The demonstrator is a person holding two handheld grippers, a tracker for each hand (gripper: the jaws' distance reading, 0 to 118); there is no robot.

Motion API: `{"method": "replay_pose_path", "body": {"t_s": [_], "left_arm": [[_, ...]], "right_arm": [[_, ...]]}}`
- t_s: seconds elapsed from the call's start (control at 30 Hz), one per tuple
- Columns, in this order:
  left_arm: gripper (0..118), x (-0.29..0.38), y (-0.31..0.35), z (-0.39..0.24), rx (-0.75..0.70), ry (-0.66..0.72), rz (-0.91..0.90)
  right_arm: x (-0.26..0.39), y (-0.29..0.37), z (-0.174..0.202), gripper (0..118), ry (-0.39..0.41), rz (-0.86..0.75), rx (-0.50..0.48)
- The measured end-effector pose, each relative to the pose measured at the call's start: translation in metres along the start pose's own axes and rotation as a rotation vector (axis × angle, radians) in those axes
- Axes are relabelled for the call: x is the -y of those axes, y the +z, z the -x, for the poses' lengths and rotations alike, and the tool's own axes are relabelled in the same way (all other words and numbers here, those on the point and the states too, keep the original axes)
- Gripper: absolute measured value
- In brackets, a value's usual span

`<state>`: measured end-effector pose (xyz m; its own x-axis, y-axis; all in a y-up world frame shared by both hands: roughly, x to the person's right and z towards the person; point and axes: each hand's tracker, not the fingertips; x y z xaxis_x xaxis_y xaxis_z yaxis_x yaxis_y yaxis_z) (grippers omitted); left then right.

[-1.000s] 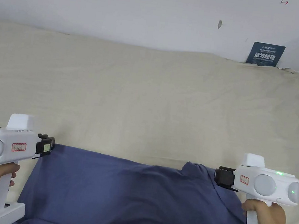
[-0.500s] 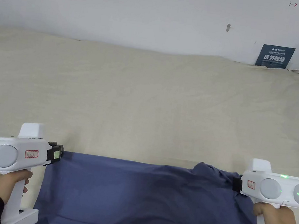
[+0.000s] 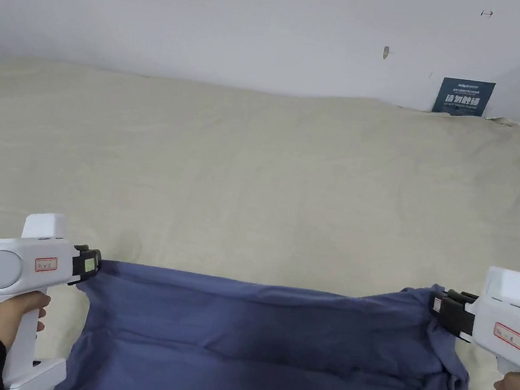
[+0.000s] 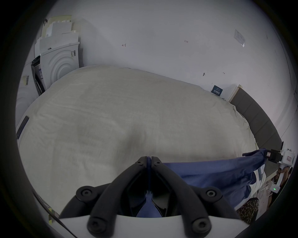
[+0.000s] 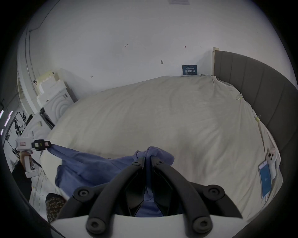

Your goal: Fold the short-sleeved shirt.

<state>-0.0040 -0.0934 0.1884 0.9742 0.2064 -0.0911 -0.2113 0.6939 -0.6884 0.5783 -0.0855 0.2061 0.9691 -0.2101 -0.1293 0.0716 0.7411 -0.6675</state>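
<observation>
— What is stretched across the near edge of the bed?

— A blue short-sleeved shirt, pulled taut between two hand-held tools above the cream bedsheet. Its upper edge runs nearly straight from one tool to the other, and the rest sags toward the person.

— How do the tools stand?

— The left tool is closed on the shirt's left corner; in the left gripper view its jaws meet with blue cloth pinched between them. The right tool is closed as well, with a bunched knot of fabric poking out past its tips in the right gripper view.

— What lies around them?

— A white wall behind the bed carries a small dark blue sign at the far right corner. A grey padded headboard bounds the bed on the right. A white controller and a blue card rest on the sheet near that side, well apart from the shirt. White foam packing pieces stand beyond the far left corner.

— Anything in the way?

— The sheet ahead of the shirt is open, with faint wrinkles.
</observation>
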Motion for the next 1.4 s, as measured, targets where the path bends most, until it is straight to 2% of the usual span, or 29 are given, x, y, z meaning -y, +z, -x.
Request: {"method": "replay_pose_path", "body": {"t_s": [0.23, 0.43, 0.57, 0.73, 0.87, 0.93, 0.97, 1.0, 1.03, 1.1, 1.13, 1.27, 1.4], "left_arm": [[2, 0.066, 0.027, 0.016, -0.015, 0.026, 0.063], [2, 0.117, 0.024, 0.018, -0.053, 0.003, 0.137], [2, 0.138, 0.004, 0.026, -0.085, -0.029, 0.155], [2, 0.15, -0.005, 0.027, -0.111, -0.064, 0.18], [3, 0.153, -0.008, 0.027, -0.122, -0.097, 0.193], [17, 0.148, -0.003, 0.024, -0.113, -0.07, 0.203], [32, 0.144, 0.001, 0.025, -0.101, -0.049, 0.204], [60, 0.141, 0.005, 0.024, -0.08, -0.038, 0.186], [79, 0.137, 0.017, 0.018, -0.064, -0.032, 0.154], [107, 0.128, 0.032, 0.013, -0.047, -0.027, 0.068], [108, 0.122, 0.041, 0.009, -0.034, -0.029, 0.023], [108, 0.094, 0.073, -0.011, -0.012, -0.052, -0.127], [108, 0.074, 0.094, -0.03, -0.023, -0.07, -0.26]], "right_arm": [[0.067, 0.035, -0.012, 5, -0.06, 0.044, -0.013], [0.126, 0.029, -0.017, 5, -0.125, 0.13, 0.041], [0.157, 0.021, -0.016, 5, -0.133, 0.167, 0.095], [0.175, 0.009, -0.017, 5, -0.143, 0.191, 0.151], [0.172, 0.01, -0.014, 5, -0.157, 0.187, 0.158], [0.164, 0.017, -0.01, 9, -0.157, 0.182, 0.155], [0.158, 0.024, -0.006, 18, -0.152, 0.174, 0.158], [0.151, 0.03, -0.002, 38, -0.139, 0.148, 0.171], [0.142, 0.038, 0.002, 54, -0.123, 0.109, 0.172], [0.122, 0.053, 0.012, 86, -0.104, 0.037, 0.16], [0.111, 0.06, 0.018, 89, -0.099, -0.004, 0.159], [0.069, 0.086, 0.043, 89, -0.06, -0.172, 0.124], [0.044, 0.1, 0.071, 89, 0.009, -0.301, 0.142]]}}
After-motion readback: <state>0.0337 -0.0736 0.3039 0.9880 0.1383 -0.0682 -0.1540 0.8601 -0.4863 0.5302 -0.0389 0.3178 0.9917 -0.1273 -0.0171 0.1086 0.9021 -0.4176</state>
